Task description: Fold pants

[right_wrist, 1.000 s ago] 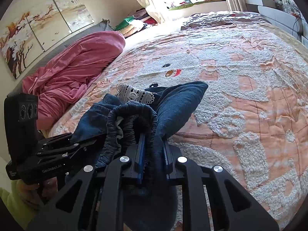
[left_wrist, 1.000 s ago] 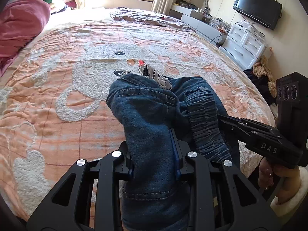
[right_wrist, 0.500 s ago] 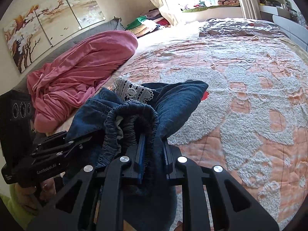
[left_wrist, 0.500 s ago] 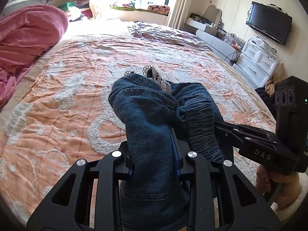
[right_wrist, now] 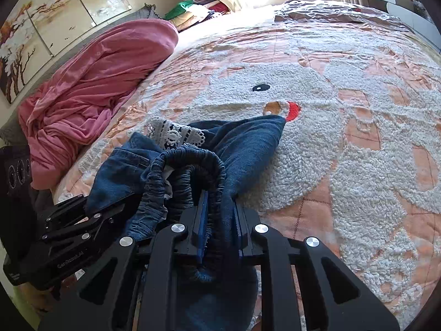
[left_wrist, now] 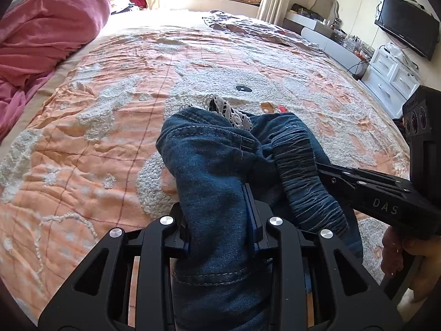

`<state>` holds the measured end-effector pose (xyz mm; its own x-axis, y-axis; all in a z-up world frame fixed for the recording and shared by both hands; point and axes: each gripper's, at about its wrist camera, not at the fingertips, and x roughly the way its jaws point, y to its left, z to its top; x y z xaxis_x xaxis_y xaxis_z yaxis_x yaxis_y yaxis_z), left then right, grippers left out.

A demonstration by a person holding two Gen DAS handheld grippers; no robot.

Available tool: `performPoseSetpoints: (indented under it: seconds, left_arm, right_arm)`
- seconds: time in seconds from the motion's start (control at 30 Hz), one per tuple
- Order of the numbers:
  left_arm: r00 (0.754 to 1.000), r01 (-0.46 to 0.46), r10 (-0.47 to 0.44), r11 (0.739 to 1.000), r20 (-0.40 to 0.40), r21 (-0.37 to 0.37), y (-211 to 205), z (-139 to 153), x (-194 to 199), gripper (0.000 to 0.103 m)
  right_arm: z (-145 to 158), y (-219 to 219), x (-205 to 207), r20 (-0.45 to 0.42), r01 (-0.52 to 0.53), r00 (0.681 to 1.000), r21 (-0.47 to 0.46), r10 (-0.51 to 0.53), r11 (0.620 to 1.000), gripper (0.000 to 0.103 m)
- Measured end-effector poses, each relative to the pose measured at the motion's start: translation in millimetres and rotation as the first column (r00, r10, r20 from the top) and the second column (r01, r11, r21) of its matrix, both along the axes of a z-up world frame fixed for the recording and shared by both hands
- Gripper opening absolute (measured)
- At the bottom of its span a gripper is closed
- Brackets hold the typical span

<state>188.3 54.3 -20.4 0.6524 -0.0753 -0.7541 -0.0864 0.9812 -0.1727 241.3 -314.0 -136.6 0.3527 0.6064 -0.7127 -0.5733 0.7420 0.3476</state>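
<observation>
Pants, dark blue denim with elastic waistband and white lace trim (left_wrist: pixel 220 171), bunched and lifted near the front edge of the orange quilted bed with white fleecy animal pattern (left_wrist: pixel 91 143). Left gripper (left_wrist: pixel 220 215) fingers clamped on denim fold; right gripper (right_wrist: pixel 219 220) fingers clamped on gathered waistband. Grippers close together. Likely spreading step: pull hands apart evenly, lay flat on bed, keep lace from tucking under

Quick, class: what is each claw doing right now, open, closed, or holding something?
Left claw: closed on the jeans.
Right claw: closed on the jeans, at the gathered waistband.
</observation>
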Motion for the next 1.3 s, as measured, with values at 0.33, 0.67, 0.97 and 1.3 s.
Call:
performPoseSetpoints:
  seconds: [0.33,0.67,0.97,1.3]
  left_arm:
    - [1.0,-0.01,0.01,1.0,-0.01,-0.005,0,-9,2,0.029]
    - [1.0,-0.015,0.015,1.0,-0.007,-0.015,2,-10,0,0.034]
    - [0.999,-0.015,0.016,1.0,0.033,-0.022,-2,9,-22,0.058]
    - [0.996,0.007,-0.007,1.0,0.086,0.001,-24,30,-93,0.093]
  right_arm:
    - [-24,-12,10,-0.058,0.062,0.996,-0.021,-0.064,0.998,0.04]
    - [-16,-16,0,0.008,0.101,0.995,-0.057,-0.101,0.993,0.063]
    - [8,-41,-28,0.087,0.109,0.991,-0.044,-0.105,0.993,0.086]
    - [31,-77,-85,0.188,0.095,0.978,-0.026,-0.089,0.995,0.098]
